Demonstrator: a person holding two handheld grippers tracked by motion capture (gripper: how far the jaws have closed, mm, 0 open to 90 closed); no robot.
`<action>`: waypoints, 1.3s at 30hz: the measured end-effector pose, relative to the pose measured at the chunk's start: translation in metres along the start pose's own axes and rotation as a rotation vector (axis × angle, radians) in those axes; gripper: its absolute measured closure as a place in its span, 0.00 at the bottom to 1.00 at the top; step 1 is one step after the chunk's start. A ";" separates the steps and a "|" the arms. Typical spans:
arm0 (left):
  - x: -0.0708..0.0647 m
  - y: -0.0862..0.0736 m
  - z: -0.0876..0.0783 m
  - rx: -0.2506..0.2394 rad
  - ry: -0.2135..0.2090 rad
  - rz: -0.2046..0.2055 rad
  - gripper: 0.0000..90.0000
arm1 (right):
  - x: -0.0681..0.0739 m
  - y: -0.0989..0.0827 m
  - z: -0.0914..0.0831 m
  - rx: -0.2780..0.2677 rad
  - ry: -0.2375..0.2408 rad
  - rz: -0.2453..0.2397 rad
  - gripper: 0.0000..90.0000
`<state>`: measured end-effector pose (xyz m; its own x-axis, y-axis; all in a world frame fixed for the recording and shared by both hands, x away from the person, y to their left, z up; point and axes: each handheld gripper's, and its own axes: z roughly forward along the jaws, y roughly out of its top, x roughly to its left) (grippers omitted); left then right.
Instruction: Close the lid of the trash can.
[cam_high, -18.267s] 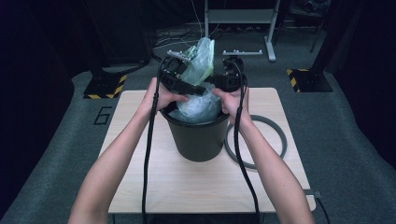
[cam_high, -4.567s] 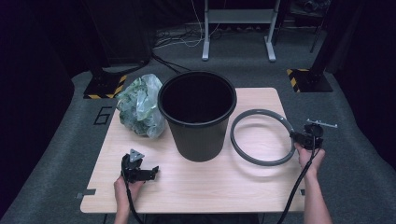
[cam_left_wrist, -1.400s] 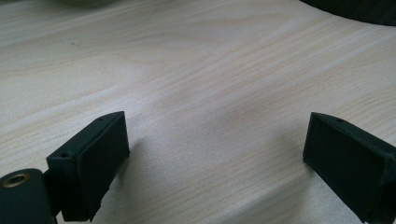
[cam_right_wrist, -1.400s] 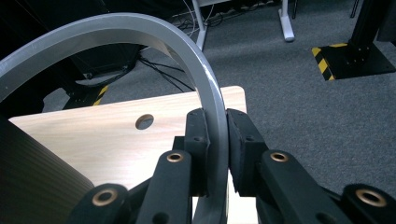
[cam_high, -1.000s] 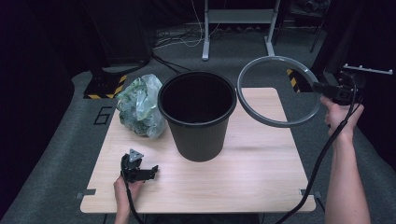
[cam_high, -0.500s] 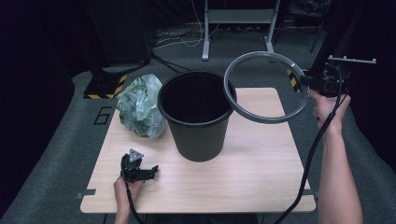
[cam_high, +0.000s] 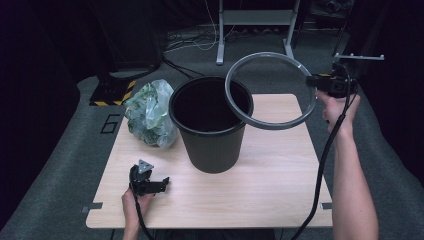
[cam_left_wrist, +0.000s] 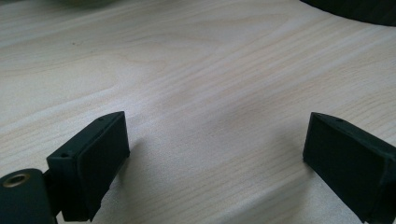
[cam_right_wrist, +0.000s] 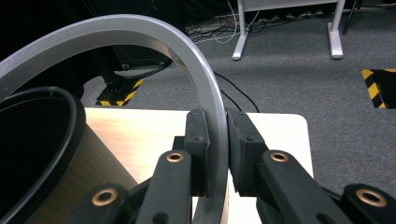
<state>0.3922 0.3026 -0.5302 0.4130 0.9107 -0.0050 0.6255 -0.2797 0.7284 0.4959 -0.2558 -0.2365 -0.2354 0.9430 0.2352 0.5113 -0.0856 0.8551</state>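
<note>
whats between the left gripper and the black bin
Only bare wooden table: in the high view nothing lies between the left gripper and the black bin.

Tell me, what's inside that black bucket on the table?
The black bucket looks empty: its inside shows only dark wall. The bottom is lost in shadow. The grey ring held above it covers part of the opening.

Left gripper (cam_left_wrist: 215, 154) sat low over the wooden table (cam_left_wrist: 196, 70), jaws spread wide, nothing between them but bare wood grain. A dark curved edge (cam_left_wrist: 355, 9) cut the top right corner, probably the bin's base. A blurred pale shape (cam_left_wrist: 88, 2) sat at the top edge, too soft to identify.
</note>
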 end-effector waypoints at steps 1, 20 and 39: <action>0.000 0.000 0.000 0.000 0.000 0.000 0.07 | 0.001 0.000 0.001 0.000 0.003 0.001 0.88; 0.000 0.000 0.000 0.002 0.000 -0.001 0.07 | 0.027 0.008 0.017 0.020 0.054 -0.026 0.88; 0.000 0.000 0.000 0.000 0.000 -0.001 0.07 | 0.050 0.012 0.031 0.031 0.095 -0.052 0.88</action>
<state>0.3923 0.3026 -0.5302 0.4124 0.9110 -0.0053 0.6256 -0.2790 0.7286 0.5159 -0.1997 -0.2283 -0.3387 0.9111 0.2347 0.5217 -0.0257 0.8527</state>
